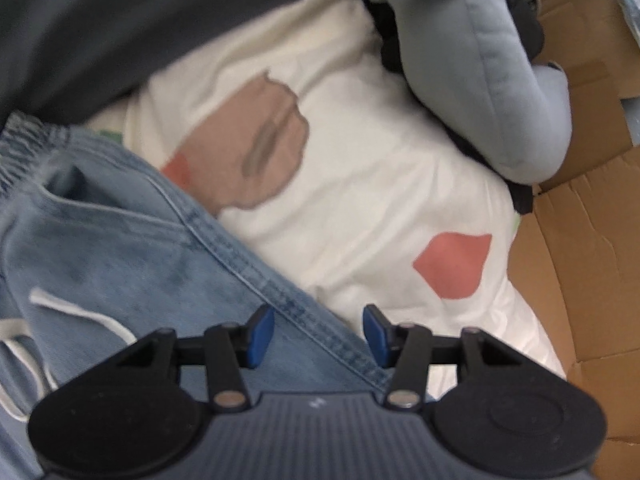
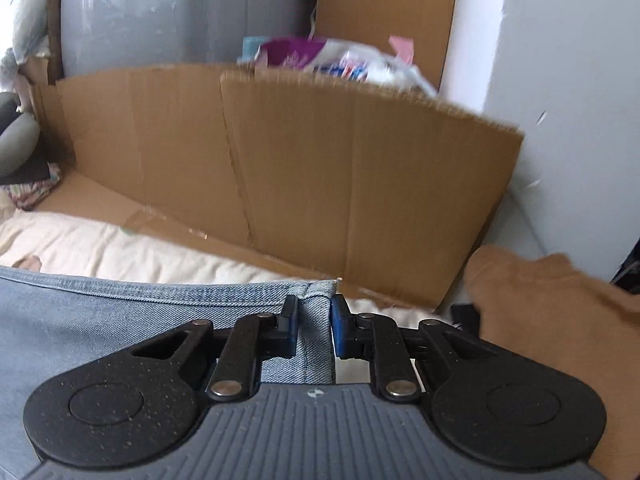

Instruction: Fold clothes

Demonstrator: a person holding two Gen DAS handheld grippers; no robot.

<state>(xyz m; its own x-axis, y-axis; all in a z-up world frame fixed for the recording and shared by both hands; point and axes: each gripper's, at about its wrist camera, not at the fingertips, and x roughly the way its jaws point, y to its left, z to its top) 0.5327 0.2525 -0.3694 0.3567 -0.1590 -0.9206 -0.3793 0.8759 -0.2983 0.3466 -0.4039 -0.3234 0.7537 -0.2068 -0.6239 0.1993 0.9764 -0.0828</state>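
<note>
Light blue jeans [image 1: 140, 248] with an elastic waistband and a white drawstring lie across a white cloth [image 1: 360, 184] printed with pink and brown patches. My left gripper [image 1: 319, 334] hangs open just above the jeans' side seam, which runs under the gap without touching the pads. In the right wrist view the jeans [image 2: 120, 312] stretch away to the left. My right gripper [image 2: 315, 320] is shut on their hem corner, with folded denim pinched between the blue pads and lifted off the cream cloth [image 2: 100, 248].
A dark grey garment [image 1: 120, 20] and a pale blue sweatshirt [image 1: 500, 80] lie beyond the white cloth. Cardboard [image 1: 580, 260] lines the right side. A cardboard wall [image 2: 320, 168] stands ahead of the right gripper, and a brown garment [image 2: 560, 320] lies at its right.
</note>
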